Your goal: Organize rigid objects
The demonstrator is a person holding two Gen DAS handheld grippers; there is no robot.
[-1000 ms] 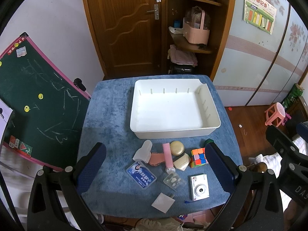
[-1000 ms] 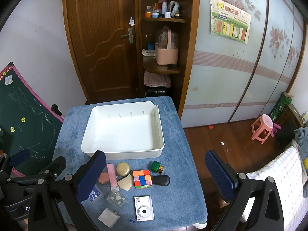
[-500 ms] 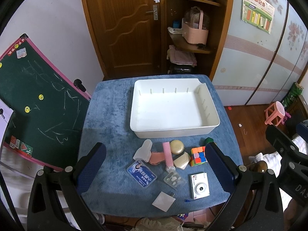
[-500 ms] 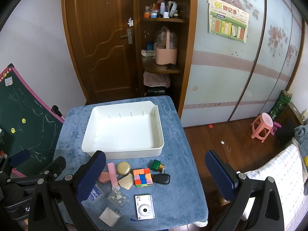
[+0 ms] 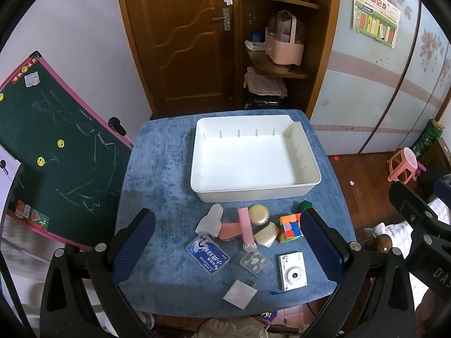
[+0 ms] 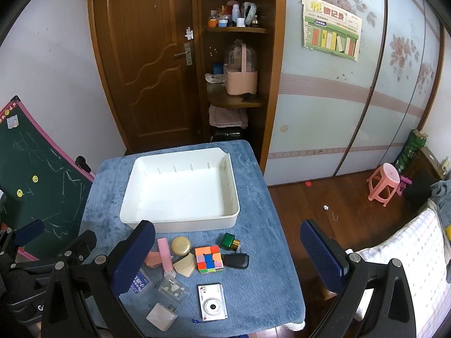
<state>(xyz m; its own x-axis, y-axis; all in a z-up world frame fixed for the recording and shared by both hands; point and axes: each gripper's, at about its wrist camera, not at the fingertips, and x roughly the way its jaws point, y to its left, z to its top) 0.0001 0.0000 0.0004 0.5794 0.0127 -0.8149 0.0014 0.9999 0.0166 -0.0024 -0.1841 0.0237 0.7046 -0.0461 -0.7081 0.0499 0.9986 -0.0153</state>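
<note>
An empty white bin (image 5: pixel 255 190) (image 6: pixel 180 221) stands on the blue-covered table (image 5: pixel 160 174). In front of it lie several small items: a colour cube (image 5: pixel 290 226) (image 6: pixel 209 259), a white camera (image 5: pixel 292 271) (image 6: pixel 212 305), a round gold case (image 5: pixel 258 214), a pink strip (image 5: pixel 244 224), a blue card box (image 5: pixel 208 257), a clear cup (image 5: pixel 210 221), a green box (image 6: pixel 229 240) and a black case (image 6: pixel 236 260). My left gripper (image 5: pixel 227 249) hovers open above the items. My right gripper (image 6: pixel 227 256) is open too, high over the table's right front.
A green chalkboard (image 5: pixel 50 140) leans at the table's left side. Behind the table are a wooden door (image 5: pixel 180 36) and a shelf with a pink basket (image 5: pixel 284 48). A pink stool (image 6: pixel 384 183) stands on the wooden floor at right.
Both views have drifted slightly; the table and bin sit a little lower in the frames. Nothing on the table has moved, and both grippers stay open.
</note>
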